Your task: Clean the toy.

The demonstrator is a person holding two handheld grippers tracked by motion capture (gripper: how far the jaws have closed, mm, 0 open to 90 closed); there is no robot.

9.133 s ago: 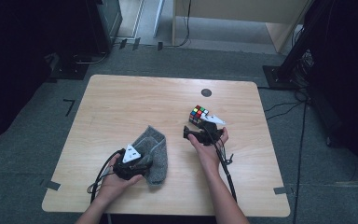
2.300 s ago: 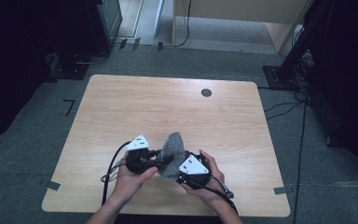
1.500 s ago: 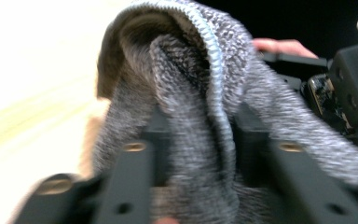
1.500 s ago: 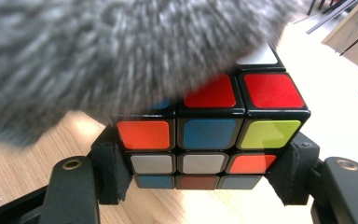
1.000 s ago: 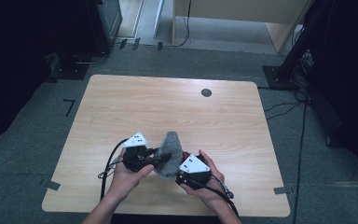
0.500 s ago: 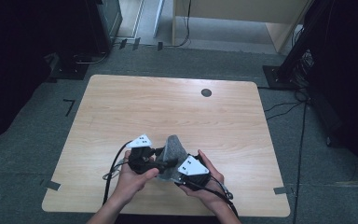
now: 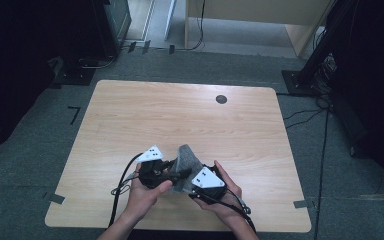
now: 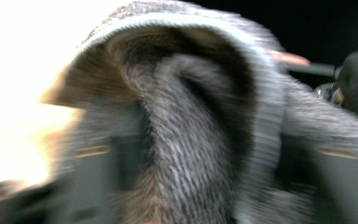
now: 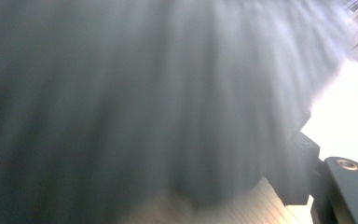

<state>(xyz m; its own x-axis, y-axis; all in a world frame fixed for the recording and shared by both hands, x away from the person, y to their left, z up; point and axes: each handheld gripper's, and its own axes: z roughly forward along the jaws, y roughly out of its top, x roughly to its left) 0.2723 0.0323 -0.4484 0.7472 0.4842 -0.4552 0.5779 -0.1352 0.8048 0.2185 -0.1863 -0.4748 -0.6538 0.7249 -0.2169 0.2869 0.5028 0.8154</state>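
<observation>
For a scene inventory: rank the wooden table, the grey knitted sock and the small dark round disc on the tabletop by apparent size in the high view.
1. Light wooden table, by far the largest.
2. Grey knitted sock, bunched up between the two hands and partly hidden by them.
3. Small dark round disc, the smallest; it lies farther from the camera, though the gap is plain.

Overhead view; gripper views (sock-close) (image 8: 186, 140)

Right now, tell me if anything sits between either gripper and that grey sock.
Nothing visible does. The grey sock hangs between both grippers above the table. The left gripper, whose jaws have just been closing, has its knit cuff bunched between them. The right gripper is pressed up against the sock; its grip is hidden by cloth.
</observation>
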